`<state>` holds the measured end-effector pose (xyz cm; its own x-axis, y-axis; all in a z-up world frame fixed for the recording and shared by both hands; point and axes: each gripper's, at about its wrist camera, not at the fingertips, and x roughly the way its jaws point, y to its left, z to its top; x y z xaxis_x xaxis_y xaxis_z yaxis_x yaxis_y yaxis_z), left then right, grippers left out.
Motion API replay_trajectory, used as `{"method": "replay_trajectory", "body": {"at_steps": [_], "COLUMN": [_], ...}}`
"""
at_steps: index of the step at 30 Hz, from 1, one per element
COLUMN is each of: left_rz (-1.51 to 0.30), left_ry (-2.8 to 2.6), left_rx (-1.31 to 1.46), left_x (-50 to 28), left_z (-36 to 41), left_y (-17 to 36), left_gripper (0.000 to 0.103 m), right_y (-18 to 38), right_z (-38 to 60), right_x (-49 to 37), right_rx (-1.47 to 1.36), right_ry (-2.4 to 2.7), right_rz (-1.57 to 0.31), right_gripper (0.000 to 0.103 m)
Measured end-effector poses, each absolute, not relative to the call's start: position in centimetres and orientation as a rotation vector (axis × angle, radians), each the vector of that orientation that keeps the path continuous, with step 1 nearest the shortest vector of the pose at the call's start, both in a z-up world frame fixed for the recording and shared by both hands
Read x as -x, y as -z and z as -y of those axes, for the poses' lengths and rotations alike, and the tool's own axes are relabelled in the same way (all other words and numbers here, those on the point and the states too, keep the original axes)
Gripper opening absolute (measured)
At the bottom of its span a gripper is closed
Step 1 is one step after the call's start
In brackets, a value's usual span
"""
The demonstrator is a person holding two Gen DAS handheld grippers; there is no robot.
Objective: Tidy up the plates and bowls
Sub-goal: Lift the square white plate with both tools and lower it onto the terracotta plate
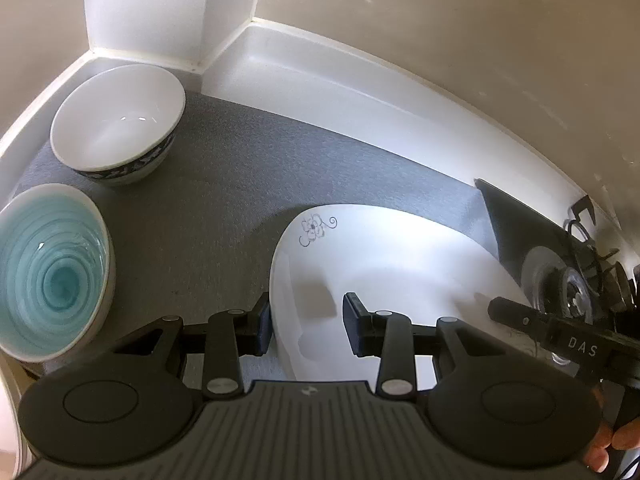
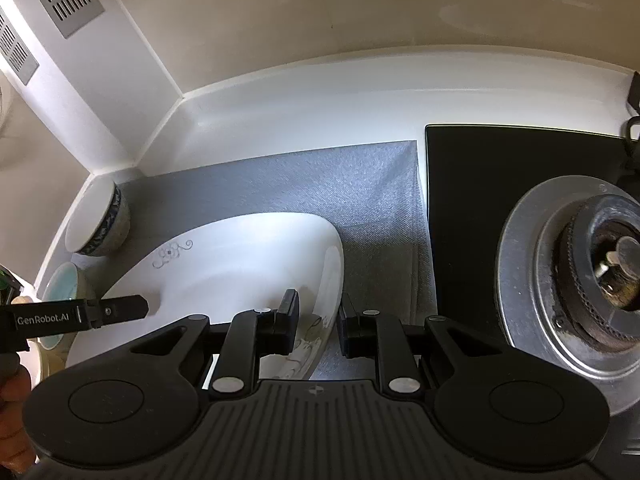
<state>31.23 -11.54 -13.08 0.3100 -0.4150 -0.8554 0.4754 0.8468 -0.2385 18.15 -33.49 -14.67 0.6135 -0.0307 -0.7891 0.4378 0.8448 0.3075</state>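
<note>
The white plate (image 1: 400, 280), marked with a small floral motif, is lying on the grey mat (image 1: 224, 184) near the black stovetop (image 2: 500, 200) and its burner (image 2: 592, 272); the left gripper (image 1: 306, 322) is straddling the plate's left rim with its fingers spread, one finger outside the edge and one over the plate's inner face, neither visibly pressing; the right gripper (image 2: 318, 320) is likewise straddling the opposite rim, fingers apart, with the edge passing through the gap; whether any pad is touching the glaze cannot be told. A white bowl with a dark patterned band (image 1: 116, 124) is sitting in the counter corner, and a teal-glazed bowl (image 1: 52, 276) is resting just in front of it, both well apart from the plate. The plate is judged rigid, fairly heavy, smooth-glazed and brittle; the rim is offering the only purchase, so two opposed pinches on the edge appear advisable, since a single shallow grip is likely to slip or tilt it.
</note>
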Motion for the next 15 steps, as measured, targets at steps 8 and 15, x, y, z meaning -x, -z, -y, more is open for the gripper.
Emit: {"method": "replay_trajectory", "body": {"at_steps": [8,15], "left_rz": [-1.089,-1.091], "left_ry": [0.61,0.629], "left_rx": [-0.07,-0.098], "left_x": [-29.7,-27.6], "left_z": [10.7,10.0], "left_y": [12.2,11.9], "left_gripper": [0.04,0.04], "right_y": [13.4,13.4], "right_z": [32.5,31.2], "right_x": [-16.2,-13.6], "right_rx": [-0.504,-0.523], "right_ry": [0.298,0.316], "right_rz": [-0.856,-0.87], "right_gripper": [0.022,0.022]}}
